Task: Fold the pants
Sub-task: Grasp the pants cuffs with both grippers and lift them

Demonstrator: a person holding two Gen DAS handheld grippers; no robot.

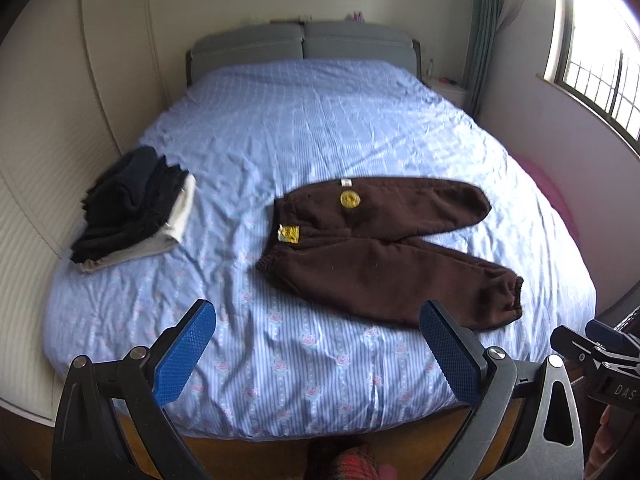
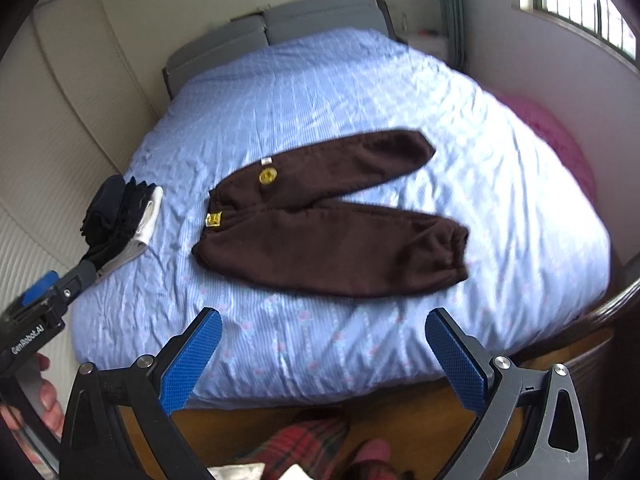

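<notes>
Here the dark brown fleece pants (image 1: pixel 384 248) lie spread flat on the blue striped bed (image 1: pixel 280 360), just ahead of the left claw (image 1: pixel 316 356) and right claw (image 2: pixel 324 356), both wide open and empty.

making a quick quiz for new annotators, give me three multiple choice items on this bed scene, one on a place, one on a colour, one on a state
1. Where does the pile of folded clothes lie?
A. at the left edge of the bed
B. on top of the pants
C. on the floor

2. What colour are the pants?
A. grey
B. dark brown
C. red

3. How do the pants lie?
A. folded in half
B. rolled up
C. spread flat, legs apart

Answers:
1. A, the pile sits by the left side of the blue bedspread, apart from the pants.
2. B, the fabric is dark brown with yellow labels.
3. C, both legs fan out toward the right; the left claw and right claw are open and hold nothing.
</notes>
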